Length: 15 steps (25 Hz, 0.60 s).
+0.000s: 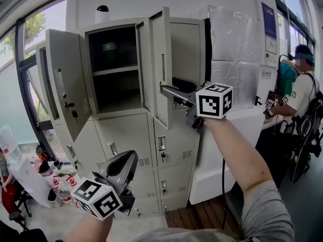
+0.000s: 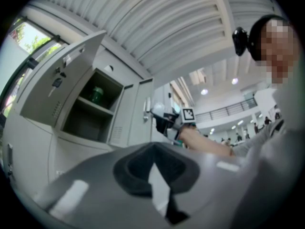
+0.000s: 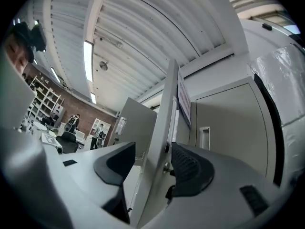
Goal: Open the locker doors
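My right gripper (image 1: 167, 89) holds its jaws spread astride the free edge of the half-open right door (image 1: 162, 54), not pinching it, apparently placed to swing it wider; my left gripper (image 1: 128, 160) hangs low, jaws pressed together, empty.

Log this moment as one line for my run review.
right hand-held gripper: open, astride edge of top right door | left hand-held gripper: shut, empty | top left door: open | lower doors: closed
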Motion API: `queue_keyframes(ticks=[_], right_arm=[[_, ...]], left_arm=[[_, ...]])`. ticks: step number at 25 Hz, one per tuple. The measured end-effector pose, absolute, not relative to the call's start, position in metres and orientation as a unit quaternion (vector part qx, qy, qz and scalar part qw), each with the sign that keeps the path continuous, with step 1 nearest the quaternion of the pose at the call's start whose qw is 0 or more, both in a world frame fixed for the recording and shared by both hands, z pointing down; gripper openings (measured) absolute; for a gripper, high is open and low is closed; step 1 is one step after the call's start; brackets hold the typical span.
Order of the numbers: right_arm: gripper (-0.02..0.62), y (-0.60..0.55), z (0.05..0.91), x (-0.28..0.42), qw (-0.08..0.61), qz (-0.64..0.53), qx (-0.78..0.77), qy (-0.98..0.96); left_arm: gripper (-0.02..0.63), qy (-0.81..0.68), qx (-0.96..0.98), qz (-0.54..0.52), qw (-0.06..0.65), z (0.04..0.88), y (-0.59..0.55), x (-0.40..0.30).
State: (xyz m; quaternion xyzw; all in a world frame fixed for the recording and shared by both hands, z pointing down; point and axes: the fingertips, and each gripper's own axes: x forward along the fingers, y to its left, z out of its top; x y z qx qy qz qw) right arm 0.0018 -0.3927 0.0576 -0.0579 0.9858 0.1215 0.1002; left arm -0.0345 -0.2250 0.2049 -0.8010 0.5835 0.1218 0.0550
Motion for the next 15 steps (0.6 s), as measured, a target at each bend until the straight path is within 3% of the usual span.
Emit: queue_keyframes(ticks=[8, 13, 15], right_arm=[[0.22, -0.338, 0.165, 0.041, 0.084, 0.099, -0.053, 0.99], [0.108, -0.307, 0.293, 0.038, 0.079, -0.006, -0.039, 0.996], [0.101, -0.307, 0.337, 0.036, 0.071, -0.061, -0.048, 0.994]], left_arm=[[0.002, 0.6, -0.787, 0.13, 0.054, 0.223, -0.228, -0.057], [0.002, 0.633, -0.763, 0.122, 0.043, 0.264, -0.231, -0.085], [0.002, 0.639, -0.758, 0.128, 0.024, 0.287, -0.233, -0.093]])
